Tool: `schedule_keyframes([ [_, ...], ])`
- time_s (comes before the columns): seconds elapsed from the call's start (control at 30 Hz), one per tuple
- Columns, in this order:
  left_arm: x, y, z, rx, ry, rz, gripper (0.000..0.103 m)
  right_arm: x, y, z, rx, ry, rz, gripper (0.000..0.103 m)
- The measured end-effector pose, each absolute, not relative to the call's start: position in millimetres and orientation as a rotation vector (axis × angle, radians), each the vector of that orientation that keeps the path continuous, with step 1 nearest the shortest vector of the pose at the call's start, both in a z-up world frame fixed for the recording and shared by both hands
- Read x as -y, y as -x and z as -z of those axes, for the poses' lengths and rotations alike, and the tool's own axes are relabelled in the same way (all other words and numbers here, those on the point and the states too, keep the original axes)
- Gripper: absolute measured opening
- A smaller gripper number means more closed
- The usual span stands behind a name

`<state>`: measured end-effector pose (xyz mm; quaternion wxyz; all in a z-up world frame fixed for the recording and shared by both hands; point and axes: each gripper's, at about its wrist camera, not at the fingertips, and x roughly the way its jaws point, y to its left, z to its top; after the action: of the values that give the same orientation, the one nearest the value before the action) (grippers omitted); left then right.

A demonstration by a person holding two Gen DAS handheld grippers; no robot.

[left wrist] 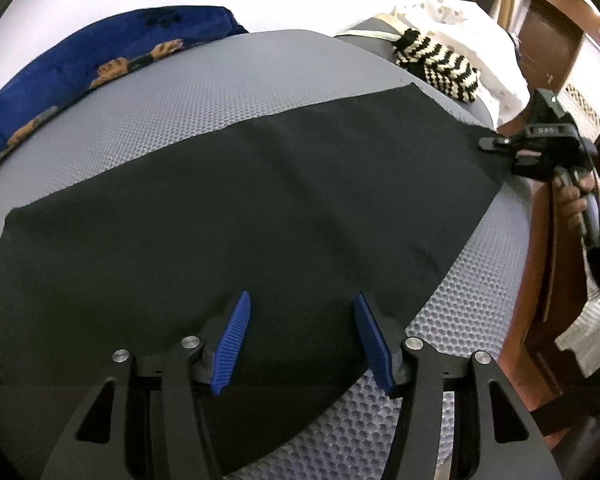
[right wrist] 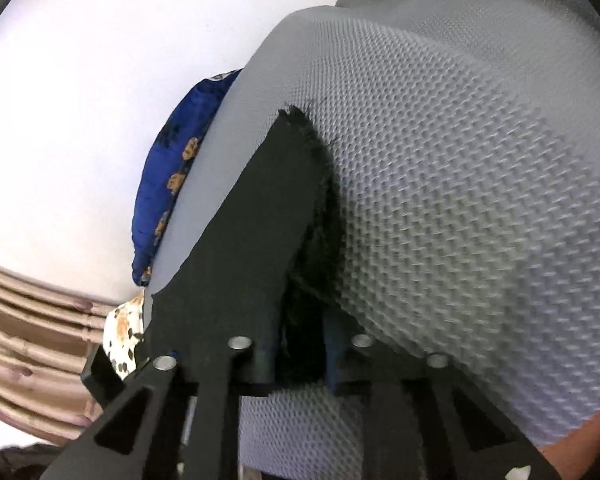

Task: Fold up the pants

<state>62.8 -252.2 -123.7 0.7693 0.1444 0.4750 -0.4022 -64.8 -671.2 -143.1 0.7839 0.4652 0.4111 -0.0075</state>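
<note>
Right gripper [right wrist: 300,344] fingers pinch frayed hem of flat black fabric pants [left wrist: 228,208]; left gripper [left wrist: 302,344] fingers wide apart, empty.
Risk: hem slips from pinch; dragging bunches pants on grey honeycomb-textured mat [left wrist: 204,92].

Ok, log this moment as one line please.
step: fold pants | left gripper: open over pants | right gripper: shut on pants end | pants flat on grey mat
</note>
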Motion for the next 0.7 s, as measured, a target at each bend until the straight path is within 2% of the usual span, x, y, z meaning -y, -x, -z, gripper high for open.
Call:
schedule_keyframes([
  [0.4, 155.0, -102.4, 76.4, -0.983, -0.062, 0.7, 0.056, 591.5, 3.6, 63.0, -0.828, -0.854, -0.064, 0.012],
  [0.7, 58.6, -108.1, 68.2, -0.948, 0.054, 0.539, 0.056, 472.3, -77.8, 49.1, -0.908, -0.732, -0.279, 0.012],
])
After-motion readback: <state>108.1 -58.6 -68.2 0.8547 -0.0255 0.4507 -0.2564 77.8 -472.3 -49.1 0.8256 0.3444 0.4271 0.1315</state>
